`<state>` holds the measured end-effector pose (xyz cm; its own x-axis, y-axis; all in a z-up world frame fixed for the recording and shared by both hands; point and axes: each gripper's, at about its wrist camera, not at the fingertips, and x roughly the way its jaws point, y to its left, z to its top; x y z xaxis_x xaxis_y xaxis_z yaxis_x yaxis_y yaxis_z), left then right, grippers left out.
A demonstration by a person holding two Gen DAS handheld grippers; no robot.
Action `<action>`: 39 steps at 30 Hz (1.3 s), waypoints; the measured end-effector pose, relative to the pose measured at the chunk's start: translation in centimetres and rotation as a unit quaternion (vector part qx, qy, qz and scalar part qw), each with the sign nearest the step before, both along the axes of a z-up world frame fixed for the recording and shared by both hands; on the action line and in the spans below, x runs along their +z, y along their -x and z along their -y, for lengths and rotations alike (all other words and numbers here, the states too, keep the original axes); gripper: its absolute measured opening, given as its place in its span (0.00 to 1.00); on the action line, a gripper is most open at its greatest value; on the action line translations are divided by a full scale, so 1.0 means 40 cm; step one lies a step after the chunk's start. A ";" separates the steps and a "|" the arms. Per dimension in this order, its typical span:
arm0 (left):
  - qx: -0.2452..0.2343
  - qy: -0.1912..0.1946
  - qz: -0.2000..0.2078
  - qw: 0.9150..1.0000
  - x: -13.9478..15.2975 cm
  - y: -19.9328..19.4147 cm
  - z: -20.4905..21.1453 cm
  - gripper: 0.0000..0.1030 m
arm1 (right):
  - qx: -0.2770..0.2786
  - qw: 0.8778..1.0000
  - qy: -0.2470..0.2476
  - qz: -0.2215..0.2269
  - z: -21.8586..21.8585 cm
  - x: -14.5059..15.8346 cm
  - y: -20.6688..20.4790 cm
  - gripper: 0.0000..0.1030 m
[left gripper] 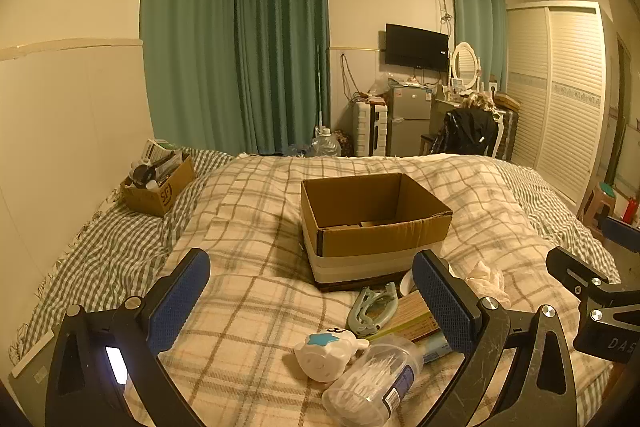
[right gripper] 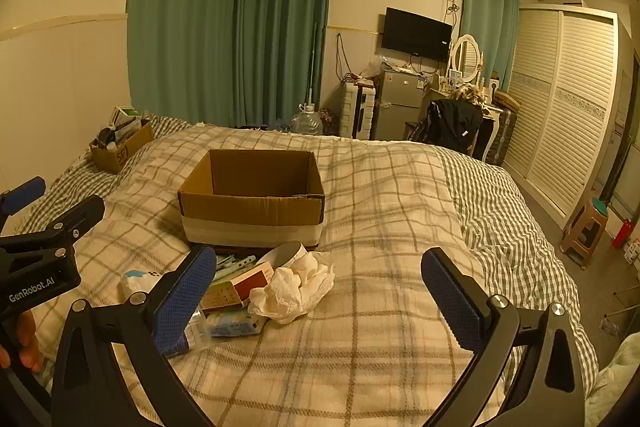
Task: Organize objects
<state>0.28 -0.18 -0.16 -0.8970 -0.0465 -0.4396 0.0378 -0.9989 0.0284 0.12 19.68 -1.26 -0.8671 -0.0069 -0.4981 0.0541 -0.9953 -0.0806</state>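
Both the left tool and the right tool stood wide open and empty; the cardboard box sat just beyond them on the bed.

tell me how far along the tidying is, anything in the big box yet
Barely started. The cardboard box on the bed looks empty apart from what may be a scrap of card at the bottom. Nothing is in hand: the left gripper and right gripper are both open and empty. Still loose in front of the box: crumpled tissue, cotton swab jar, white toy, hanger, small packets.
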 end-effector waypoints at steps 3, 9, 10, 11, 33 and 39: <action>0.000 0.000 0.000 1.000 0.000 -0.001 -0.002 1.00 | 0.000 1.000 0.000 0.000 0.000 0.001 -0.001 1.00; 0.000 0.000 0.000 1.000 -0.003 -0.002 -0.005 1.00 | 0.001 1.000 0.000 0.000 0.001 -0.002 -0.003 1.00; 0.000 0.000 0.001 1.000 -0.002 -0.001 -0.004 1.00 | 0.000 1.000 0.000 0.000 0.001 -0.002 -0.003 1.00; 0.000 0.000 0.000 1.000 -0.003 -0.002 -0.004 1.00 | 0.000 1.000 0.000 0.001 0.001 -0.001 -0.002 1.00; -0.005 0.002 0.003 1.000 -0.002 -0.011 -0.020 1.00 | 0.000 1.000 -0.001 0.001 0.002 -0.001 -0.004 1.00; -0.006 0.001 0.004 1.000 0.000 -0.010 -0.019 1.00 | -0.003 1.000 -0.003 0.000 -0.001 0.000 -0.007 1.00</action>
